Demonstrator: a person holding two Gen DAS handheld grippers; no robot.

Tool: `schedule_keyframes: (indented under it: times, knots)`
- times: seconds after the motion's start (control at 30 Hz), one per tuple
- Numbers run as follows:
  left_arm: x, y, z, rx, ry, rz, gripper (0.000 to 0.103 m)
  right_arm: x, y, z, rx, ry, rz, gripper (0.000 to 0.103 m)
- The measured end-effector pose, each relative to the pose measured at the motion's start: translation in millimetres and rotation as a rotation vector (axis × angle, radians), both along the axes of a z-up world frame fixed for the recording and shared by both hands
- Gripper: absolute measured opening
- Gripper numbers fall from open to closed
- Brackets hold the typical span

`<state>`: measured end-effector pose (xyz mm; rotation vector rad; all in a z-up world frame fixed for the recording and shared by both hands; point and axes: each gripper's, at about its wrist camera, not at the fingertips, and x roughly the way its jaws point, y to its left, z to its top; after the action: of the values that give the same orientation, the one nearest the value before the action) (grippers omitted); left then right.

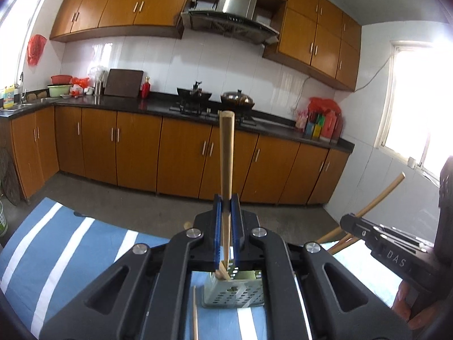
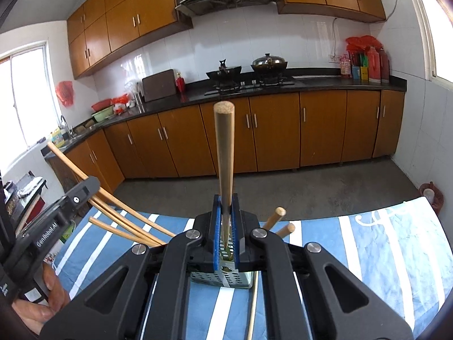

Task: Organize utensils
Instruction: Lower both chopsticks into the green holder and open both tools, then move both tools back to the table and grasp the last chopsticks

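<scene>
A chopstick (image 1: 226, 158) is clamped in the left gripper (image 1: 226, 212), pointing to 12 o'clock above the holder (image 1: 235, 291). Another chopstick (image 2: 223, 153) is clamped likewise in the right gripper (image 2: 225, 212), the holder beneath it on the striped cloth (image 2: 382, 243).

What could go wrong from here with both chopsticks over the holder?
1. Each gripper, left gripper and right gripper, pinches one chopstick low on its shaft, with most of the length standing above the jaws; it may pivot or slip in the grip.
2. The holder looks light and already has chopsticks leaning out; a bump could tip it.
3. The grippers sit close together, so they may clash at the holder.
</scene>
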<state>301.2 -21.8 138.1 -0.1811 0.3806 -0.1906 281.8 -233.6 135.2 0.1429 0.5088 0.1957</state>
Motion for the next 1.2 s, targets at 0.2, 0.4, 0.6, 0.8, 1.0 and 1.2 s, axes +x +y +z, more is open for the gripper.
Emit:
schedule_keyframes:
  times: [0.2, 0.4, 0.6, 0.8, 1.0, 1.2]
  knots:
    - [6, 1, -8, 0.003, 0.024, -0.006, 0.009, 2, 13, 2, -0.023, -0.006, -0.008, 0.009]
    - [-1, 8, -2, -0.008, 0.008, 0.006, 0.016, -6, 6, 7, -0.001, -0.023, -0.029, 0.016]
    - [-24, 22, 14, -0.030, -0.026, 0.021, 0.023, -31, -11, 21, 0.004, -0.097, -0.069, 0.032]
    - [-56, 49, 9, -0.002, -0.012, 0.050, 0.024, -62, -46, 3, -0.004, -0.071, -0.140, 0.032]
    - [-73, 72, -45, 0.082, 0.109, 0.090, 0.024, -69, -61, -73, -0.015, 0.109, -0.153, 0.032]
    - [-71, 69, -121, 0.122, 0.304, 0.045, 0.024, -74, -21, -162, 0.001, 0.296, -0.021, 0.031]
